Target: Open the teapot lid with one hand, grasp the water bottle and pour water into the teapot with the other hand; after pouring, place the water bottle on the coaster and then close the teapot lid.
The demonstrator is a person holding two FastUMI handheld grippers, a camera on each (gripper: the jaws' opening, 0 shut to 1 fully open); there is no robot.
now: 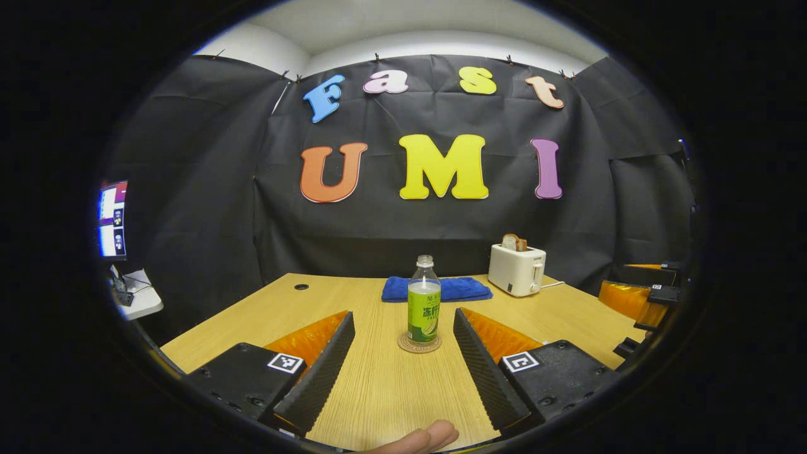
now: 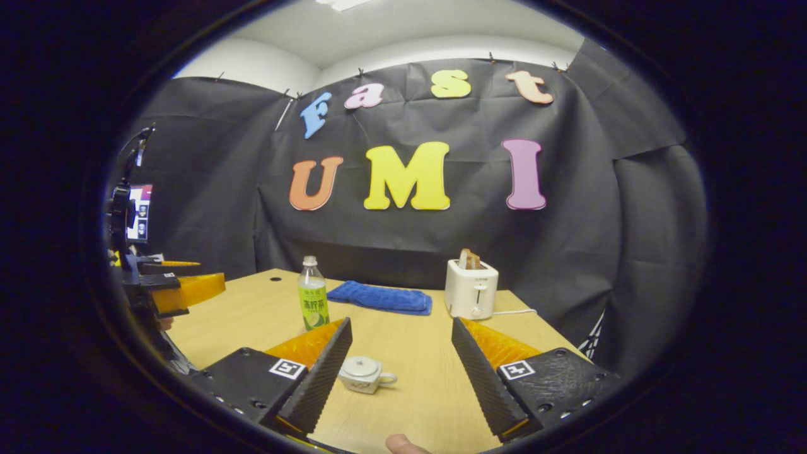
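Note:
A clear water bottle (image 1: 423, 299) with a green label stands upright on a round coaster (image 1: 419, 343) in the middle of the wooden table (image 1: 378, 391). My left gripper (image 1: 403, 325) is open, its fingers spread to either side of the bottle and short of it. In the right gripper view the bottle (image 2: 313, 301) stands farther off at the left. A small white teapot (image 2: 364, 374) with its lid on sits on the table close to the left finger of my right gripper (image 2: 401, 330), which is open and holds nothing. The left gripper (image 2: 173, 287) shows at the far left.
A white toaster (image 1: 517, 269) with bread in it stands at the back right, with a folded blue cloth (image 1: 436, 289) to its left. The other gripper (image 1: 637, 296) shows at the right edge. A screen (image 1: 113, 219) hangs at the left. A fingertip (image 1: 422, 437) shows at the bottom.

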